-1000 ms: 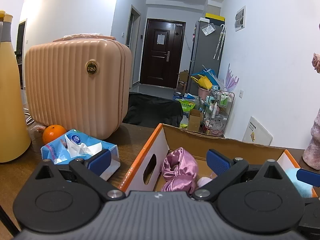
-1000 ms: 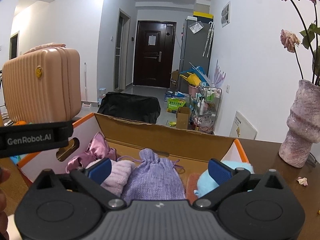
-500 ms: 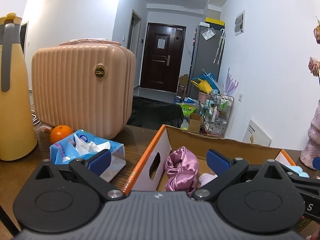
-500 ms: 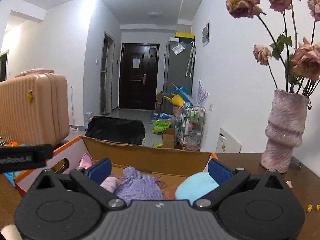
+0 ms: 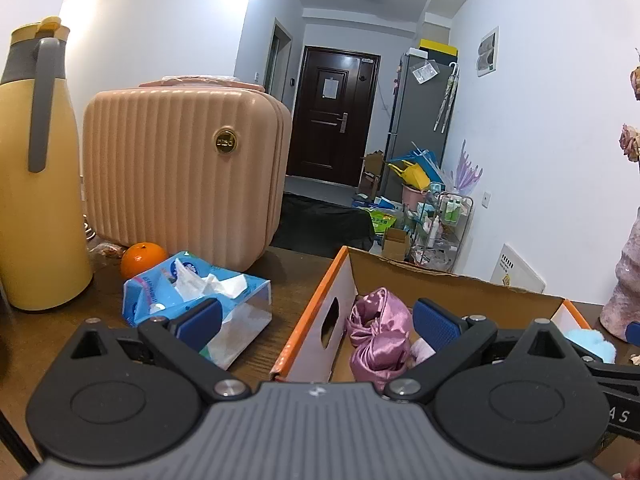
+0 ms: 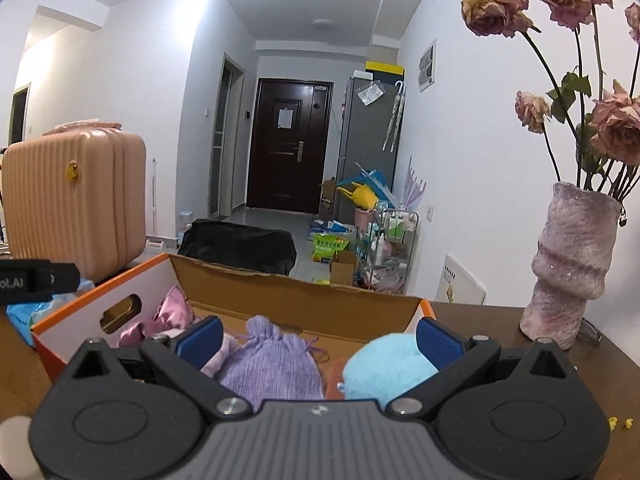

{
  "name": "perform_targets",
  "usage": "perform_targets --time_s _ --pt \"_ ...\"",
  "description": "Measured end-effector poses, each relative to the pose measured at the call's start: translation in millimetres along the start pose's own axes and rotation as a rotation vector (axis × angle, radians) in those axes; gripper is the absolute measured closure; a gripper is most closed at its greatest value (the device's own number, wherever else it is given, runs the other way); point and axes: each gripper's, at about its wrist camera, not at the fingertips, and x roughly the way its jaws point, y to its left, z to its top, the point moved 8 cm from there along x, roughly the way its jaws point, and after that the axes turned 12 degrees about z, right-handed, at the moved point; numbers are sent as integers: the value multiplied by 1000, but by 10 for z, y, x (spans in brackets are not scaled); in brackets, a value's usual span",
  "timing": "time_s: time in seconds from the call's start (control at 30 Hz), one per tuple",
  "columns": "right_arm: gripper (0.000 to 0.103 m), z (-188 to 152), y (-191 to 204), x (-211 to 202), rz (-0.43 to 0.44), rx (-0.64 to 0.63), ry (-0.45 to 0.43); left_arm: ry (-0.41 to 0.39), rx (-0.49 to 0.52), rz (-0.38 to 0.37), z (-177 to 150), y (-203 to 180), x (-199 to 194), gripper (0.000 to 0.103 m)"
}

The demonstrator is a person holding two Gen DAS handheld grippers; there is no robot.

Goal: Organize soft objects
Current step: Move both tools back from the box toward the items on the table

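cardboard box [image 6: 280, 300] on the worktop [image 5: 288, 280] holds the soft things: pink satin piece [image 5: 380, 332] at its left end, lilac knit pouch [image 6: 272, 360] in the middle, blue fluffy ball [image 6: 384, 364] at the right. left tool [image 5: 316, 320] and right tool [image 6: 318, 340] both gape wide, empty. tissue pack [image 5: 200, 292] lies left of the box.

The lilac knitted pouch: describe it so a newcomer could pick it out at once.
Find the open cardboard box with orange edges on the brown table. Inside it, at the middle of the row of soft things, sits the lilac knitted pouch. It lies between a shiny pink satin piece and a fluffy light blue item, and alone has a ribbed knit and a gathered drawstring neck.
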Motion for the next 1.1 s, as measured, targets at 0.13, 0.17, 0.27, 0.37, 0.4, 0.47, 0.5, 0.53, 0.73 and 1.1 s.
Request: perform_targets --time_s 0.13,0.17,0.27,0.37,0.4,0.47,0.5,0.53,0.73,1.1 --pt "0 -35 0 -96 4 1 -1 0 3 0 -26 43 -54 0" --pt "0 -47 12 -126 4 0 -1 -1 5 0 -38 60 -74 0" --pt "0 -76 29 -223 6 -6 -3 -3 11 2 -79 125 -153 0" --pt "0 -91 39 -340 8 -8 -17 -5 14 5 -118 190 -242 0" --pt "0 -86 41 -396 7 -9 -28 -5 14 6 -134 219 -274 0" --pt "0 -74 51 -500 7 -8 -50 -6 13 7 -149 269 -330 0" --pt "0 -66 54 -556 7 -6 -60 -7 13 8 -158 293 -363 0" --pt "0 -59 59 -613 8 -3 -68 -8 13 9 -172 322 -401 0" --pt "0 -15 102 -973 12 -5 -120 -10 18 13 -258 427 -618 0" --pt "0 -84 212 -1476 25 7 -170 -30 42 -8 -371 570 -979 0"
